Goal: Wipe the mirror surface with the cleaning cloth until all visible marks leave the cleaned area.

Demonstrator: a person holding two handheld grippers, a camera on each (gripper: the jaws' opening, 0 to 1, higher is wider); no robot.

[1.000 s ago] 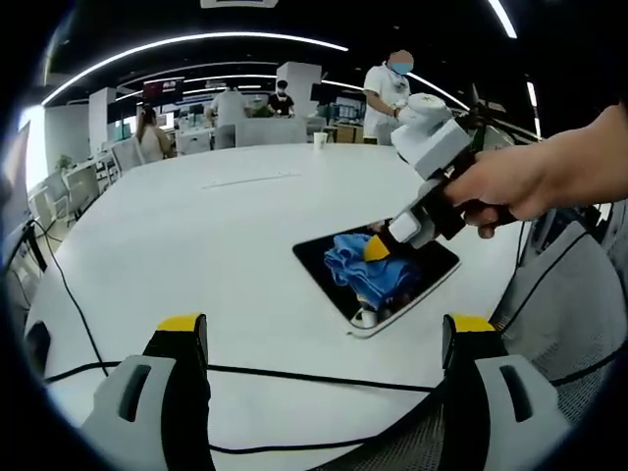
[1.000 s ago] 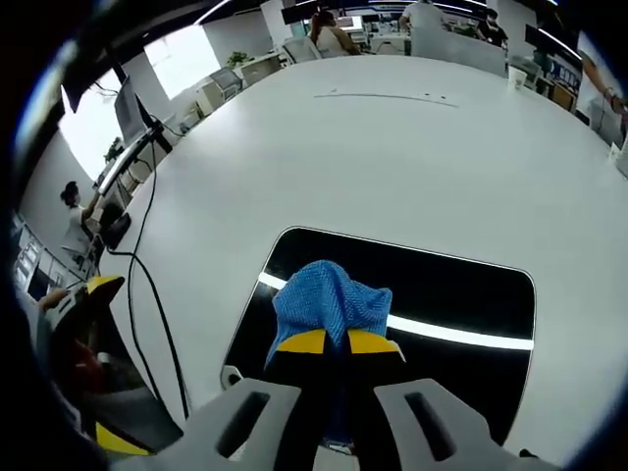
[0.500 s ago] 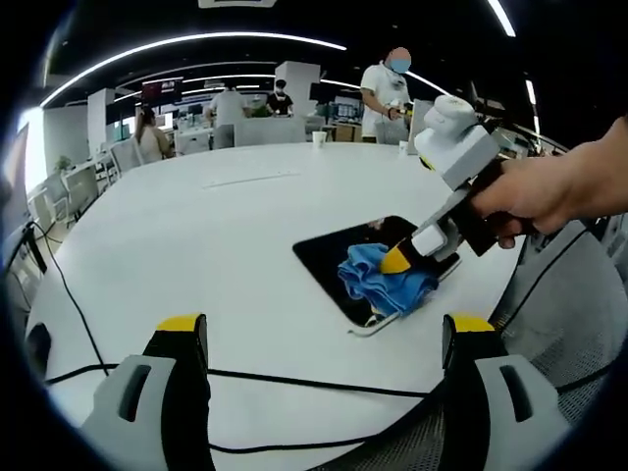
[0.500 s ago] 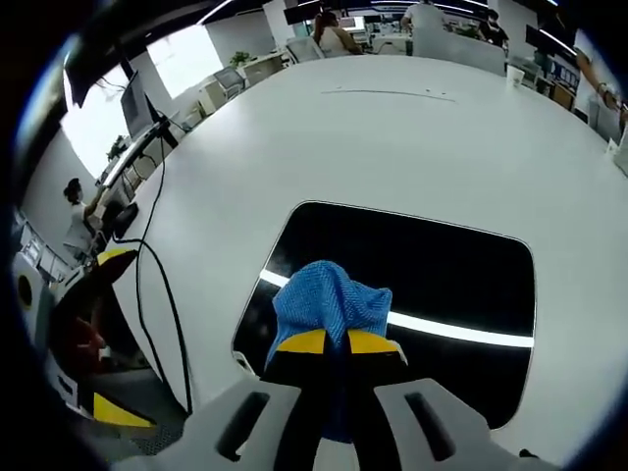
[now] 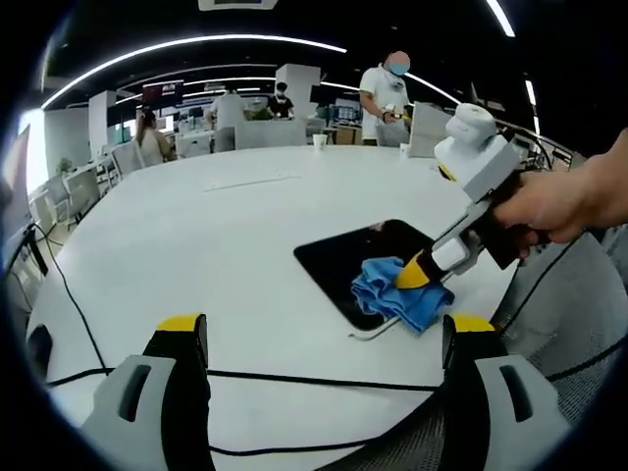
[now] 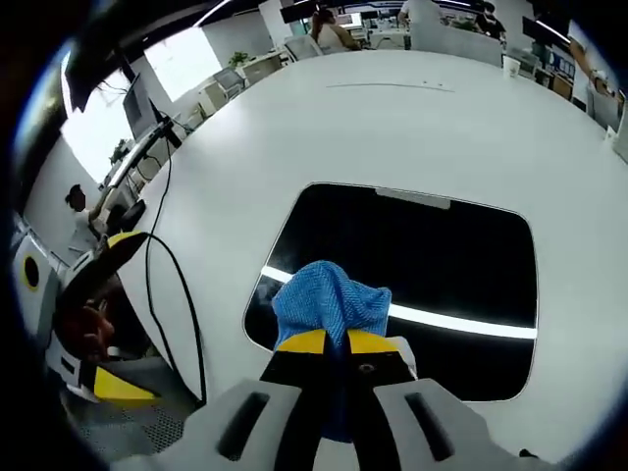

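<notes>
right claw (image 6: 337, 340) clamped on blue cleaning cloth (image 6: 332, 302), pressing it to mirror (image 6: 442, 255) at its near edge for wiping | left claw (image 5: 324, 329) spread wide, empty, held back over white counter (image 5: 196, 235) | cloth has slid from mirror's middle toward near edge

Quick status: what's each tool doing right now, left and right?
Left tool: open, jaws wide apart, holding nothing, above the white table.
Right tool: closed on the blue cleaning cloth, at the mirror's near edge.

Mirror (image 5: 368, 263) (image 6: 422, 265) from 2 opposite sides
</notes>
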